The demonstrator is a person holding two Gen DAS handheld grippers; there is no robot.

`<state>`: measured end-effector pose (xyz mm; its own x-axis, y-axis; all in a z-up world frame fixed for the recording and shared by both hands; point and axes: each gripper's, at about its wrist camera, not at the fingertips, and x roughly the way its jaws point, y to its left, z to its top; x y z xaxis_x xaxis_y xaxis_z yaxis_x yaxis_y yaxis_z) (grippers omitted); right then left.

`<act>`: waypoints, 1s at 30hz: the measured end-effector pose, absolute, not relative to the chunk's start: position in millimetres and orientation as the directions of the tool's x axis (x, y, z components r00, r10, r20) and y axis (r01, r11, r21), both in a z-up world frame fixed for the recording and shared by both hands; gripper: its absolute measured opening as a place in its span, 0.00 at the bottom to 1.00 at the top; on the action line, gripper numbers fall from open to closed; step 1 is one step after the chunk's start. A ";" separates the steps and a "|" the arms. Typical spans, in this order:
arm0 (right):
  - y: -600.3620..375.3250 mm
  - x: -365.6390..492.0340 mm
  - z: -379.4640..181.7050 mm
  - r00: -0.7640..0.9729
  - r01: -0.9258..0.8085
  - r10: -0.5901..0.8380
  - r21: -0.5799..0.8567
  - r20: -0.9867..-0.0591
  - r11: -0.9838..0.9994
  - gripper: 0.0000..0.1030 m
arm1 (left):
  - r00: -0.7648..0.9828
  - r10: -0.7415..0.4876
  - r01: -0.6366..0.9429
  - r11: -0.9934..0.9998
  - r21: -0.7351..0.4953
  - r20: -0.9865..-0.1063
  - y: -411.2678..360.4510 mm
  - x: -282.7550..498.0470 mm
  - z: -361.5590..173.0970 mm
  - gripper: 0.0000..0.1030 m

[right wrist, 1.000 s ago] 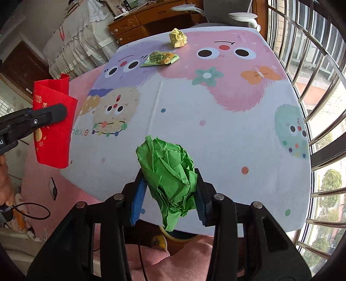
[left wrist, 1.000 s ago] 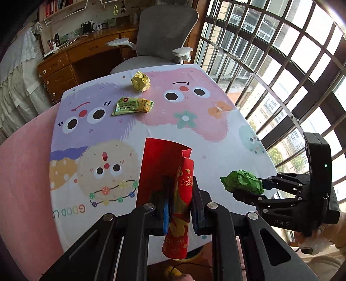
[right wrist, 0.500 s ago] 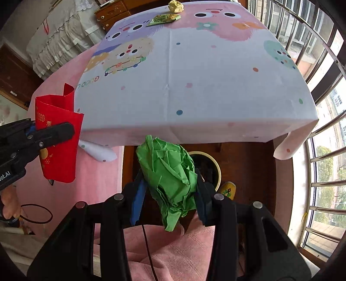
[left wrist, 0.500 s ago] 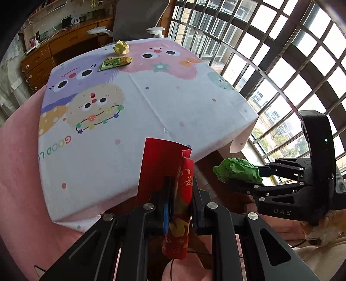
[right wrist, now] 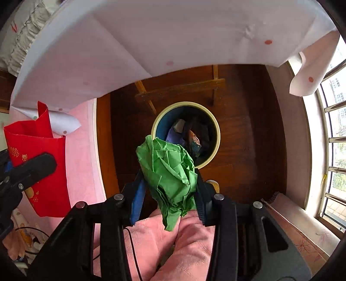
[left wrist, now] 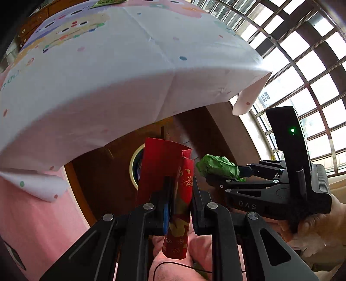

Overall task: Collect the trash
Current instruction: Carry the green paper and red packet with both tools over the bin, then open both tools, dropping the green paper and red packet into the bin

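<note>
Overhanging tablecloth edge (right wrist: 151,73) above bin (right wrist: 213,123), floor around bare.

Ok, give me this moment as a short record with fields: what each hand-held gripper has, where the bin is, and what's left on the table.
left hand-held gripper: shut on a red envelope
right hand-held gripper: shut on a crumpled green paper ball
trash bin: round, cream rim, on the wooden floor under the table, already holding trash
green paper ball vs bin: in the right wrist view it overlaps the bin's near rim; not released
table: covered by a cartoon tablecloth; a green wrapper shows at its far edge
</note>
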<state>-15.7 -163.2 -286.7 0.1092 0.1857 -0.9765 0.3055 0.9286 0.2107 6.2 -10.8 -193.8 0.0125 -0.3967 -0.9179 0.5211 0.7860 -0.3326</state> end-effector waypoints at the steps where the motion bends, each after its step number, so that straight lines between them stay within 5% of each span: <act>1: -166.3 -15.9 -304.2 0.101 0.319 0.189 0.212 -0.977 0.924 0.36 | 0.005 -0.391 0.511 0.792 -0.333 -0.921 -14.4 4.0 -212.5 0.15; 18: -220.4 15.6 -527.4 0.055 0.437 0.234 0.234 -0.971 0.868 0.36 | -0.046 -0.366 0.374 0.857 -0.356 -0.929 -75.3 44.2 -482.1 0.19; 26: -233.1 20.2 -561.0 0.074 0.517 0.320 0.310 -0.945 0.798 0.37 | -0.053 -0.332 0.341 0.880 -0.330 -0.942 -69.4 58.0 -523.9 0.75; 30: -235.1 24.8 -565.7 0.083 0.548 0.364 0.348 -0.928 0.761 0.41 | -0.027 -0.326 0.326 0.891 -0.316 -0.945 -62.9 56.9 -516.9 0.81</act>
<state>24.8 -235.1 -565.7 0.0827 0.3644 -0.9276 0.5475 0.7611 0.3478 56.9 -62.9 -516.9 -0.0266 -0.3257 -0.9451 0.3258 0.8910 -0.3163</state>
